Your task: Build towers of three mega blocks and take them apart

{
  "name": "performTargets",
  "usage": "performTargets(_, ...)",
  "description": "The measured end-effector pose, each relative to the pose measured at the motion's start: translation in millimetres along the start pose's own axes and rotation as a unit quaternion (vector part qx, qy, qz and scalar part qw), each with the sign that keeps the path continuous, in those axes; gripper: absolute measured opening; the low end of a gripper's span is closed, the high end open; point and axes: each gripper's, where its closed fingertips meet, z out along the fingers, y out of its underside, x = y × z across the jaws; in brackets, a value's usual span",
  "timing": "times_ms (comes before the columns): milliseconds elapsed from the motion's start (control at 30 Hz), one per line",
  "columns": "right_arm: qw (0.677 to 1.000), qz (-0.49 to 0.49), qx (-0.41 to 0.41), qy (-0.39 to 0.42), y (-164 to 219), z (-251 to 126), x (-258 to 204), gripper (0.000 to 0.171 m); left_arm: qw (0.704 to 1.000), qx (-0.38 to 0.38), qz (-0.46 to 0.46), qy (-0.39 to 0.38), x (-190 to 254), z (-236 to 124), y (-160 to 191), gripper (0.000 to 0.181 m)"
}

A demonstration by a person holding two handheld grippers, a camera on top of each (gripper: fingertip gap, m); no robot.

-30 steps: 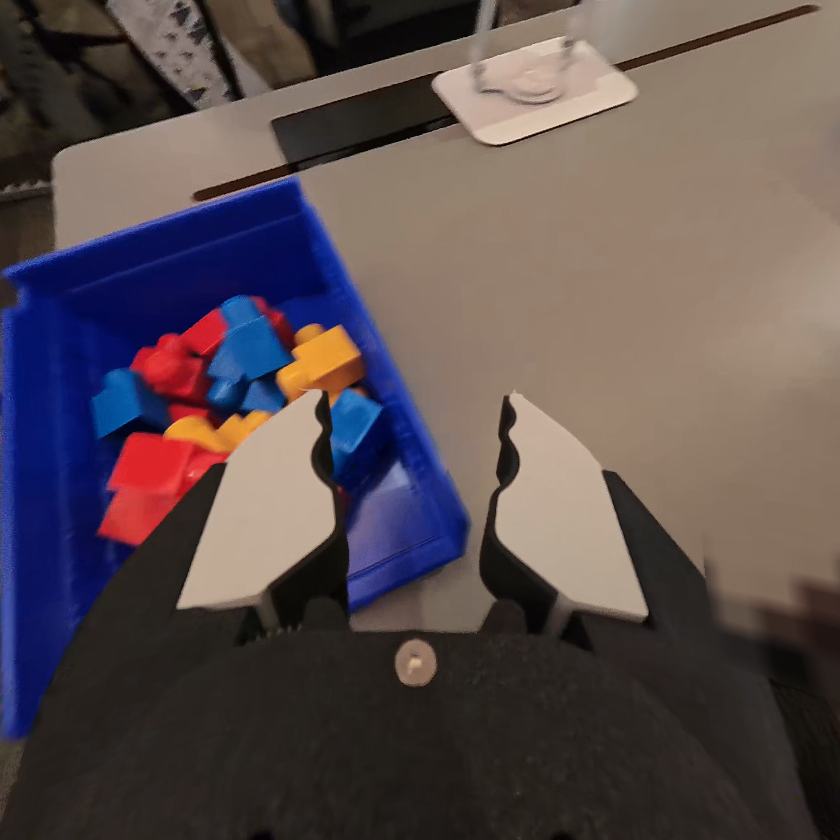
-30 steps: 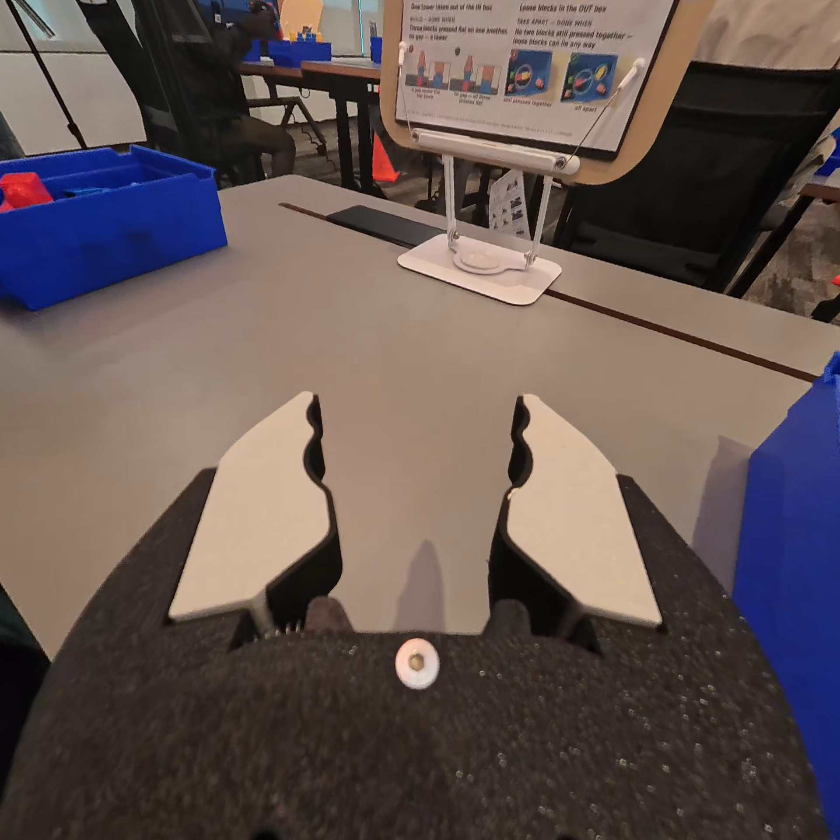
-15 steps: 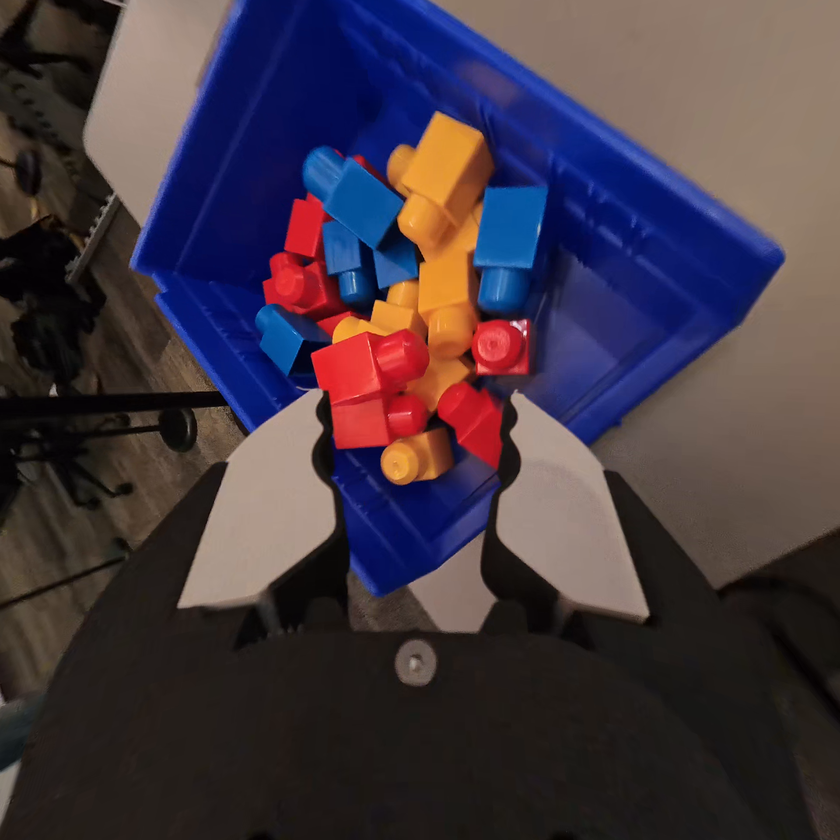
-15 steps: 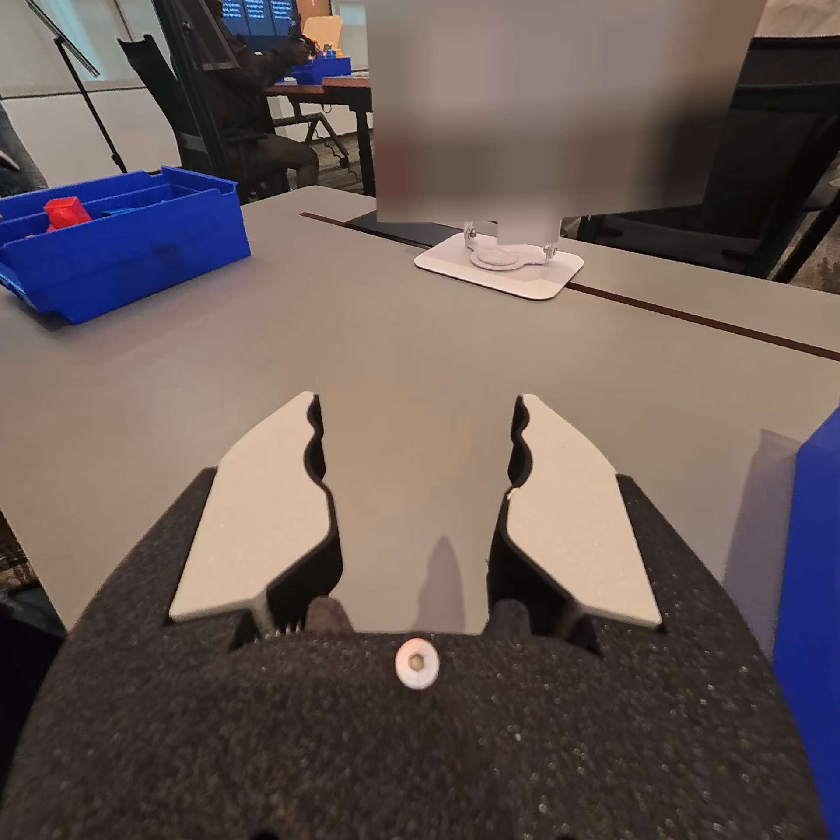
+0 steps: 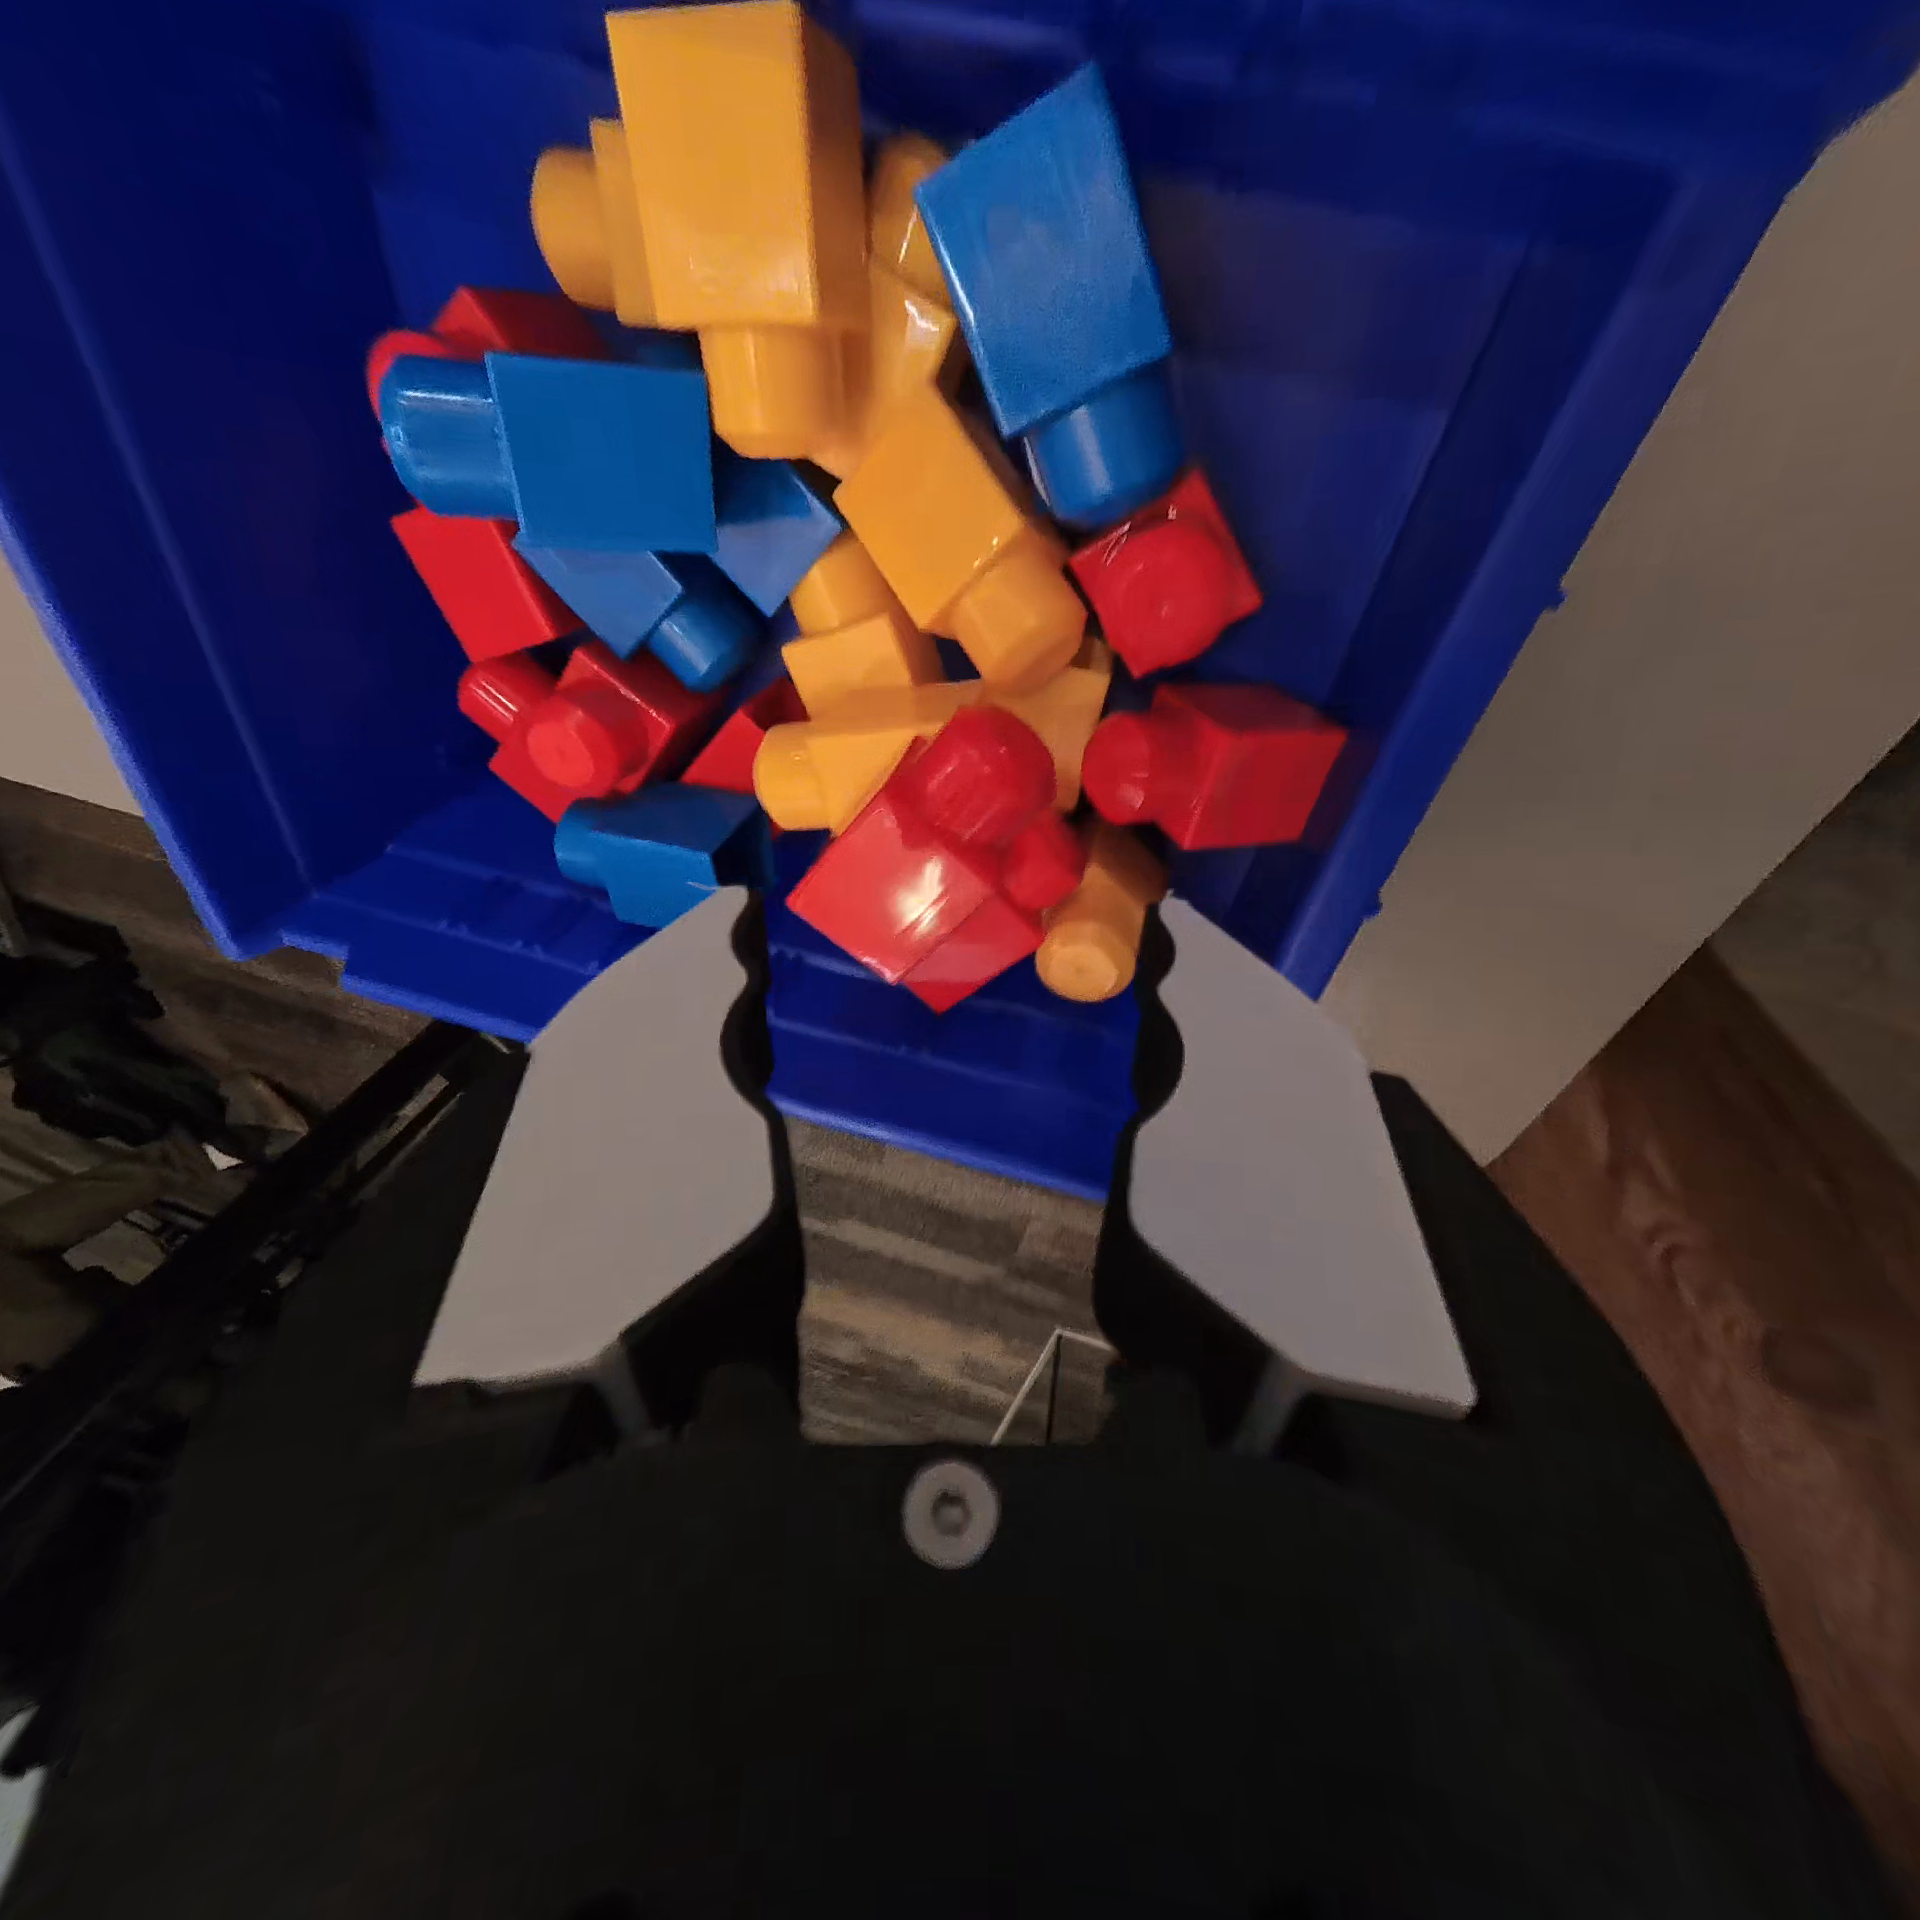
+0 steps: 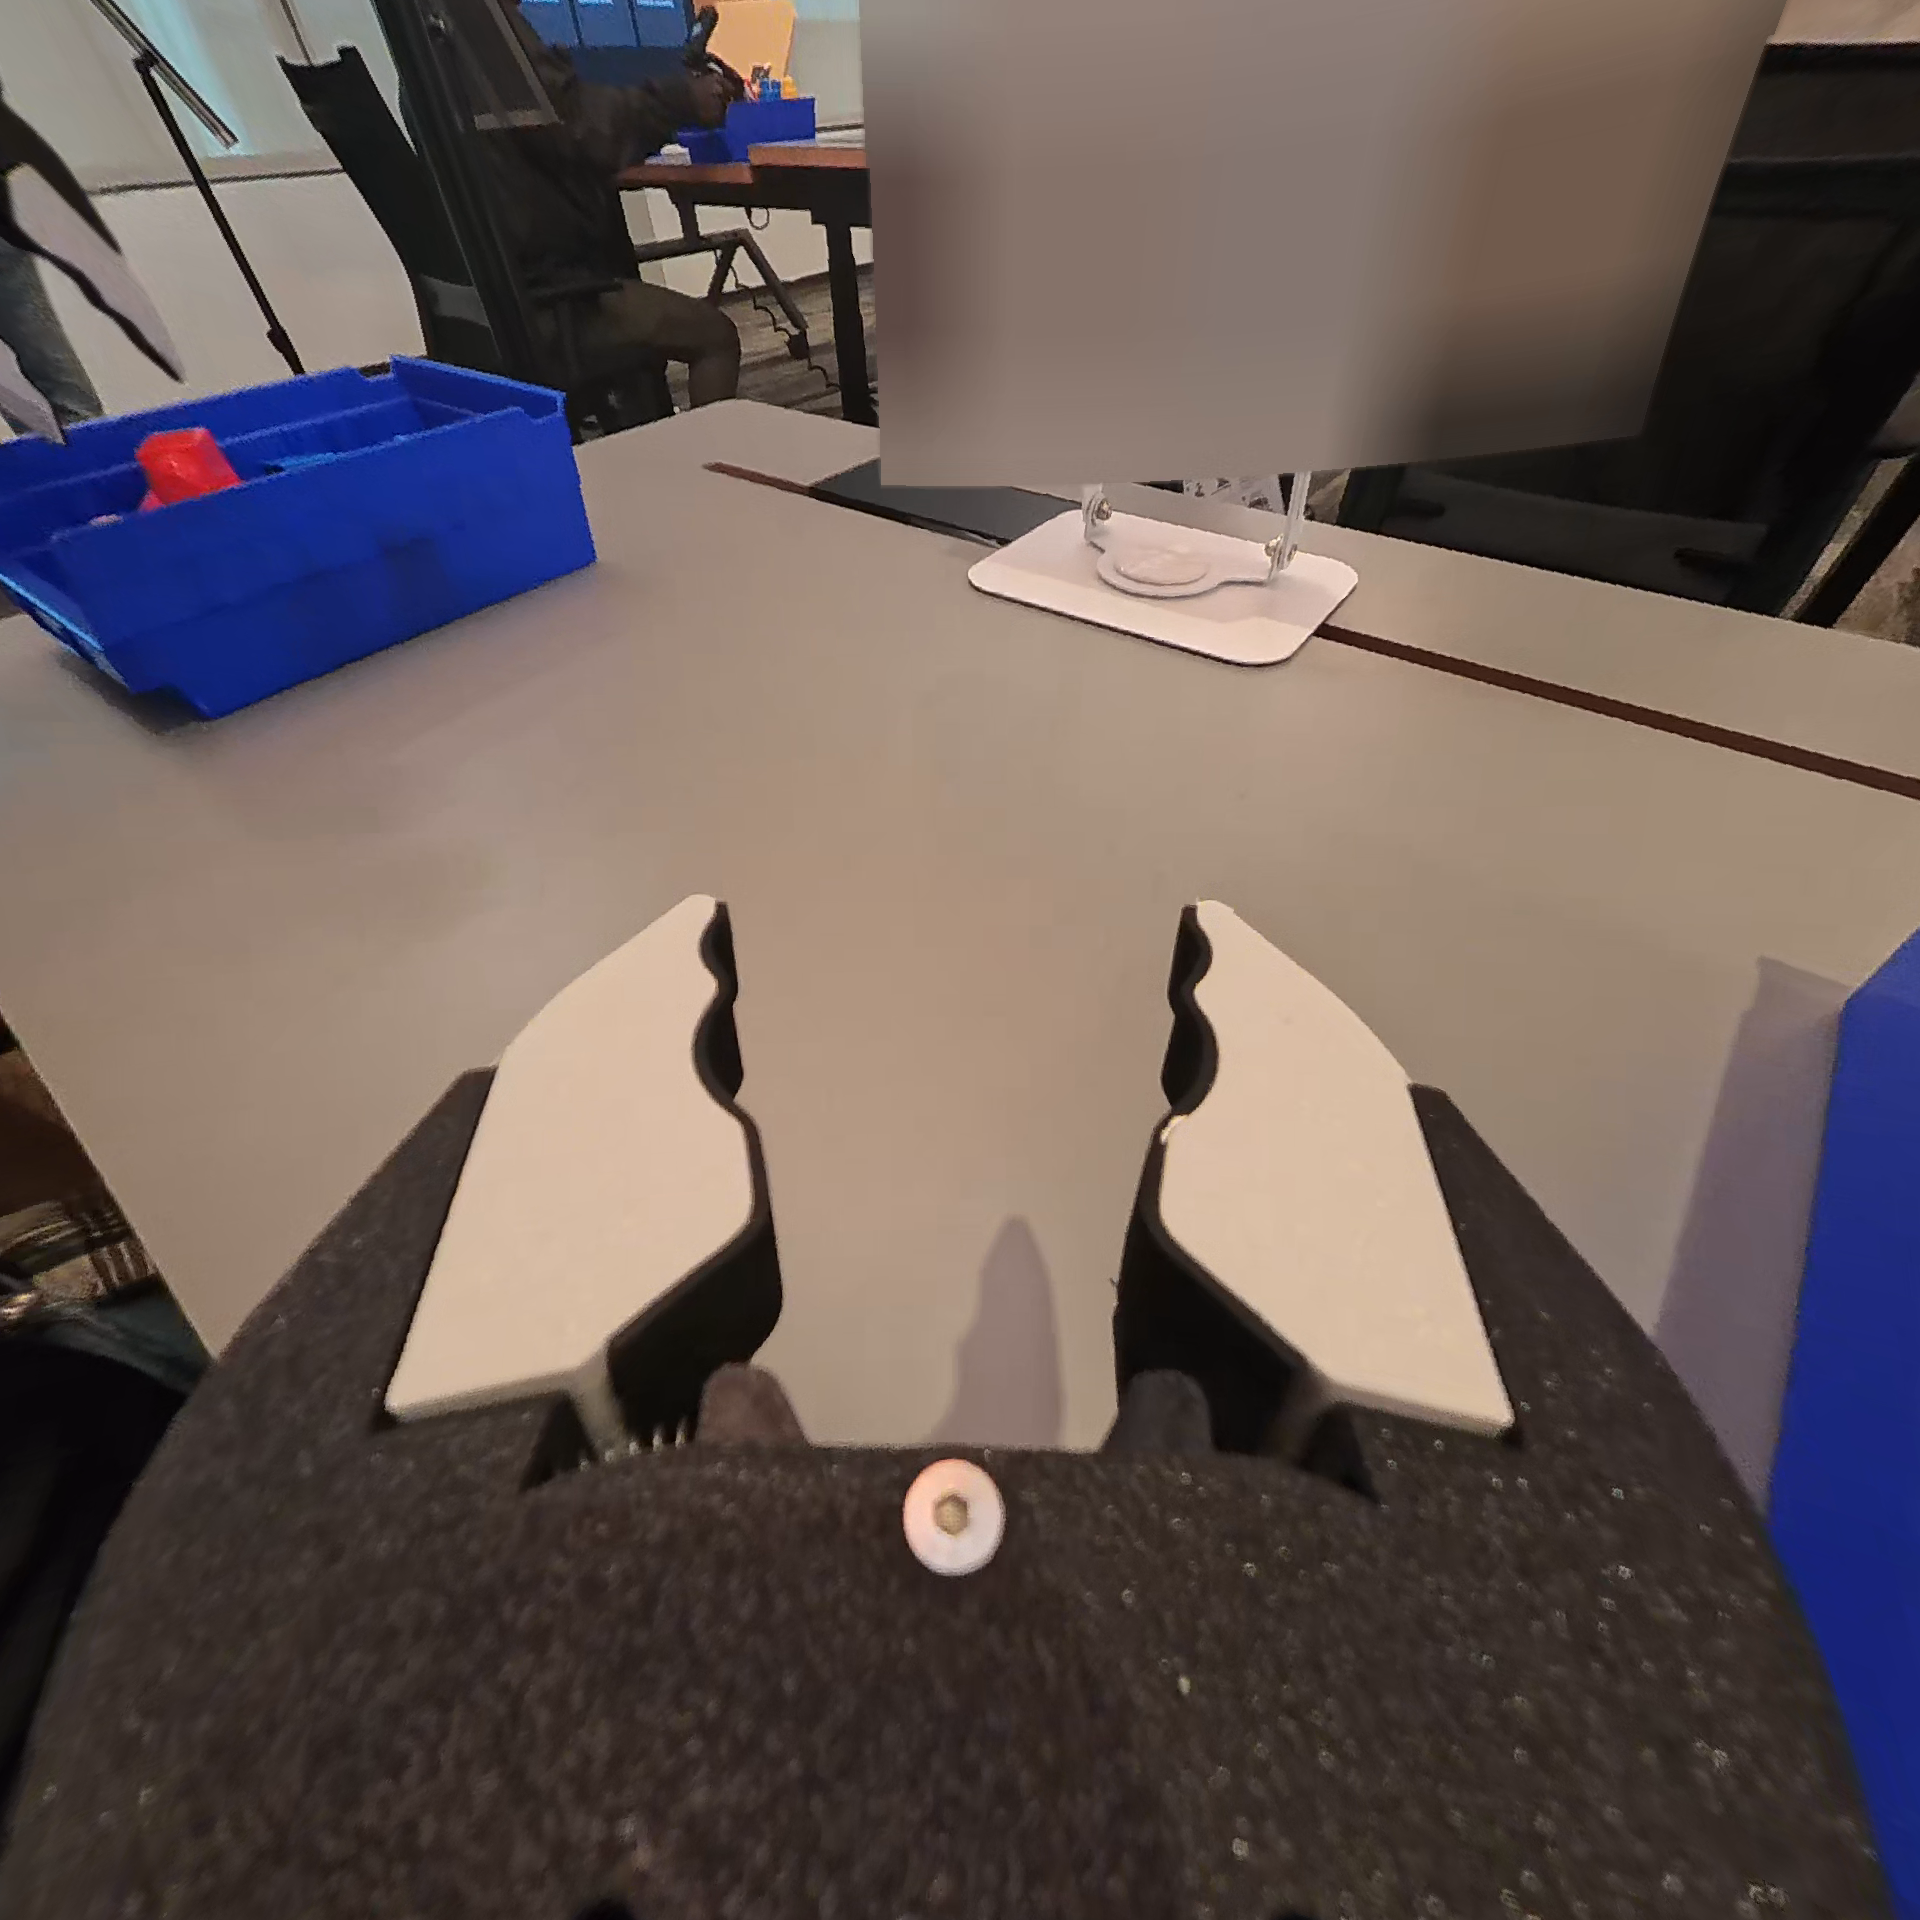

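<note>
- You are holding the left gripper (image 5: 951, 914) over the near end of the blue bin (image 5: 187, 582), its fingers spread apart with nothing between them.
- The mega blocks (image 5: 831, 582) are lying in a loose heap inside that bin: red, blue and yellow, tilted every way, many leaning on one another.
- The red block (image 5: 914, 883) at the near edge of the heap is sitting closest to your fingertips, stud pointing up and away; it looks like the easiest first pick.
- A small yellow block (image 5: 1091, 935) is lying just beside it, touching or nearly so. You are best centring on the red one's flat sides so the right finger is not catching the yellow stud as well.
- Come down squarely and close on the body, not the stud, since a grip on the round stud is likely to twist or slip.
- Your right gripper (image 6: 956, 914) is waiting over the bare grey table (image 6: 935, 748), fingers wide apart and empty, with a second blue bin (image 6: 1870, 1195) at its right edge.
- Nothing is standing on the table yet, so the first tower is not begun.
</note>
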Motion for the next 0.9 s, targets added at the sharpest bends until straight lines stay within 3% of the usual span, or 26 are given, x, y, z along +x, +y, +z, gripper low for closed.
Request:
performTargets(367, 1.000, 0.010, 0.005, -0.014, -4.8, 2.4, -1.9, 0.080, 0.996, -0.056, 0.068, 0.032, -3.6, 25.9, 1.2, 0.067)
performTargets(667, 1.000, 0.010, 0.006, -0.018, -5.4, 4.0, -3.8, 0.080, 0.994, -0.066, 0.076, 0.042, 2.9, 49.7, 5.9, 0.050)
performTargets(733, 1.000, 0.012, 0.009, -0.017, -6.2, 2.9, -3.2, 0.080, 0.994, -0.068, 0.071, 0.041, 2.8, 52.5, 6.5, 0.037)
performTargets(900, 1.000, 0.014, 0.014, -0.020, -8.4, -0.6, -3.1, 0.080, 0.998, -0.017, -0.030, 0.050, 1.2, 49.5, -2.8, 0.036)
